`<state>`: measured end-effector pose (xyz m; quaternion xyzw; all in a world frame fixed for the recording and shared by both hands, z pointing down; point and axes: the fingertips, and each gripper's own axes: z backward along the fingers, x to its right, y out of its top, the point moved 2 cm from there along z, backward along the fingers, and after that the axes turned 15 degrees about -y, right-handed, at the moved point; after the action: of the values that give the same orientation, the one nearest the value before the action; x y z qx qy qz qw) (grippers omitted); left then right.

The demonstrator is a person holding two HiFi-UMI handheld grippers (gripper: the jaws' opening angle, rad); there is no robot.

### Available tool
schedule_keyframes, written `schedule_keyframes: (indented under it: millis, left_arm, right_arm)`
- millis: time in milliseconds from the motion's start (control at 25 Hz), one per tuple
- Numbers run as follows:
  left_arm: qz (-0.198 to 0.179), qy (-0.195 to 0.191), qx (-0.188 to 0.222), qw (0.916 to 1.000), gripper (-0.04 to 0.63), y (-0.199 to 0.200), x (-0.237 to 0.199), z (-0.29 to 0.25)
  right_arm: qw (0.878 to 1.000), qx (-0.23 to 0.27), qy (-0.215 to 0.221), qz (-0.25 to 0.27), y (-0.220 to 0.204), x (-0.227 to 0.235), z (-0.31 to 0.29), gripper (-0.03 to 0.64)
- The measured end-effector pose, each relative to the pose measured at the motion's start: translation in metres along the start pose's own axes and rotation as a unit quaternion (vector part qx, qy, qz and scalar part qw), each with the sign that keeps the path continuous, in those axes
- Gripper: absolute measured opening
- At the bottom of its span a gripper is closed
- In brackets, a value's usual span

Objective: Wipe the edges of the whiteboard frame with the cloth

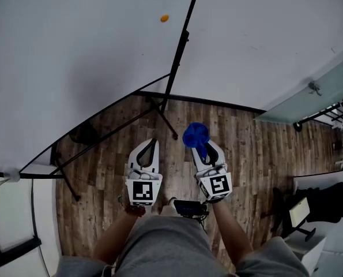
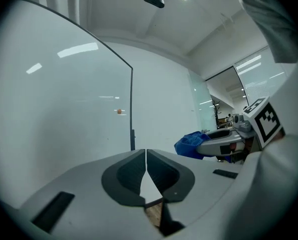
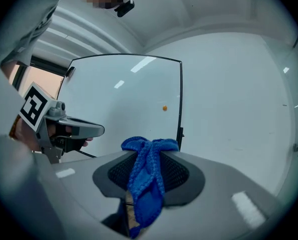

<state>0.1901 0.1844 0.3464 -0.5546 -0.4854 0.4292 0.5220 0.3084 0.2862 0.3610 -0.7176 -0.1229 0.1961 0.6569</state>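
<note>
Cloth pinched in closed right gripper, left gripper shut on nothing, both near me and short of the whiteboard frame ahead; I judge wiping not yet begun.

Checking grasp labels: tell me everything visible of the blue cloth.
The blue cloth looks knitted and soft, bunched up. The right gripper is shut on it: a wad bulges past the jaw tips, a strip hangs between the jaws. It is held in air, short of the whiteboard, touching nothing else.
</note>
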Motion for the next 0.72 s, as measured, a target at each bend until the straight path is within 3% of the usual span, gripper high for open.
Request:
schedule_keyframes:
  millis: [120, 360, 720]
  left_arm:
    - [-0.015, -0.019, 0.000, 0.9997, 0.015, -0.003, -0.019, 0.001]
    - [0.002, -0.031, 0.000, 0.9995, 0.015, -0.017, -0.055, 0.002]
    - [0.016, -0.036, -0.008, 0.9992, 0.015, -0.027, -0.073, -0.006]
  right_arm:
    - [1.000, -0.011, -0.009, -0.001, -0.006, -0.008, -0.020, 0.144]
    - [0.999, -0.028, -0.022, 0.009, -0.011, -0.020, -0.047, 0.144]
    - [0.999, -0.043, -0.018, 0.018, -0.019, -0.019, -0.080, 0.144]
